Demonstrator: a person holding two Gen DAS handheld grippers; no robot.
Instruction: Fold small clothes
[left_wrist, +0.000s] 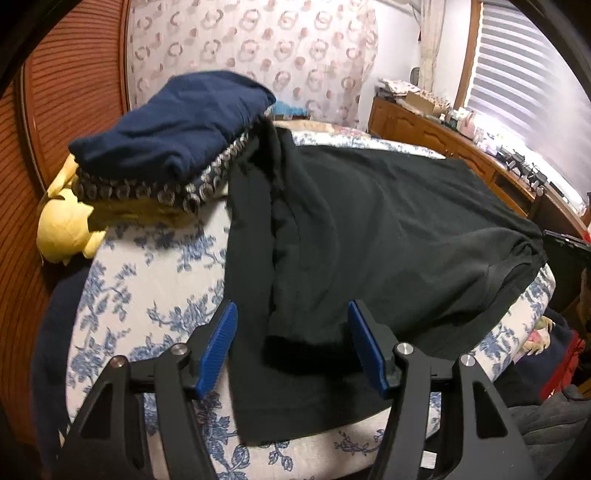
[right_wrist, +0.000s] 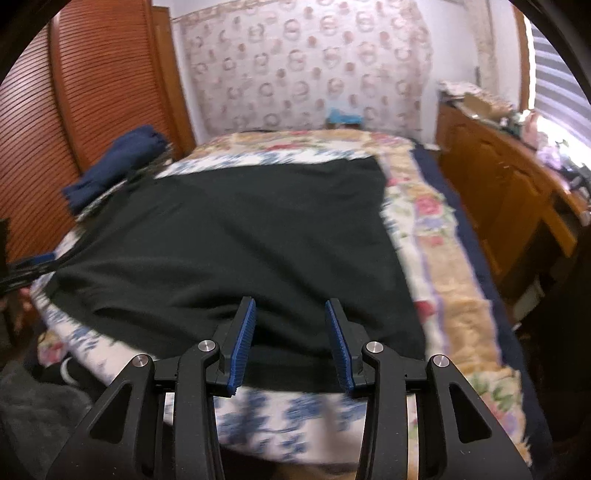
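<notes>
A black garment (left_wrist: 369, 236) lies spread on the blue-flowered bed cover (left_wrist: 147, 295), with a fold running along its left side. My left gripper (left_wrist: 291, 314) is open, its blue pads either side of the garment's near left edge, holding nothing. In the right wrist view the same black garment (right_wrist: 240, 236) lies flat. My right gripper (right_wrist: 290, 310) is open just over its near edge, holding nothing. The left gripper's tip (right_wrist: 33, 264) shows at the garment's far left corner.
A stack of folded clothes, navy on top (left_wrist: 177, 133), sits at the bed's left next to a yellow plush toy (left_wrist: 66, 229). A wooden dresser (right_wrist: 509, 192) stands on the right under the window. Louvred wooden doors (right_wrist: 92, 92) stand on the left.
</notes>
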